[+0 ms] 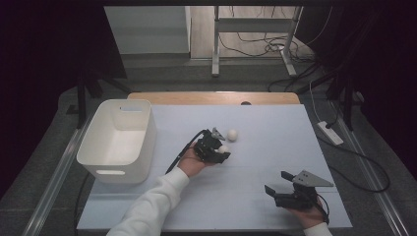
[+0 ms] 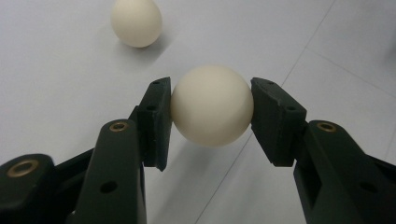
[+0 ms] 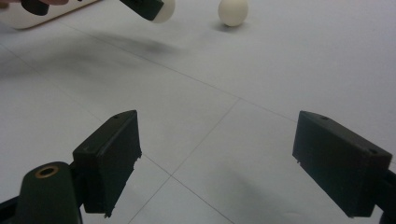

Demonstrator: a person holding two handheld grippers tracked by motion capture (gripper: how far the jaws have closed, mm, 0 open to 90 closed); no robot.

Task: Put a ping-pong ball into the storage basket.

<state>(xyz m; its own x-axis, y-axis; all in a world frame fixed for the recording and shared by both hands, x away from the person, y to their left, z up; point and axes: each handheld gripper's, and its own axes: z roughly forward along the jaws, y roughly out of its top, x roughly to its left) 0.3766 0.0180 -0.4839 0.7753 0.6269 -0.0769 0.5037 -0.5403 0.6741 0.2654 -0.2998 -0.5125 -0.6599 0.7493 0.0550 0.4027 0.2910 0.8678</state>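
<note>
Two smooth cream eggs [image 1: 223, 148] sit on our grey table [image 1: 275, 162]; from above, the left gripper [image 1: 222, 151] lifts one, so we carry it level to the white plastic bin [image 1: 119, 139]. The left gripper view shows both pads [image 2: 156, 119] pressing its sides. The right gripper view shows the right gripper [image 3: 231, 161] wide, holding nothing, and the second cream egg [image 3: 232, 12] far past its fingers.

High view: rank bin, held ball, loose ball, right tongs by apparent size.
1. Bin, largest by far.
2. Right tongs.
3. Held ball and loose ball: look alike, no ranking; the left tongs partly cover the held one.
</note>
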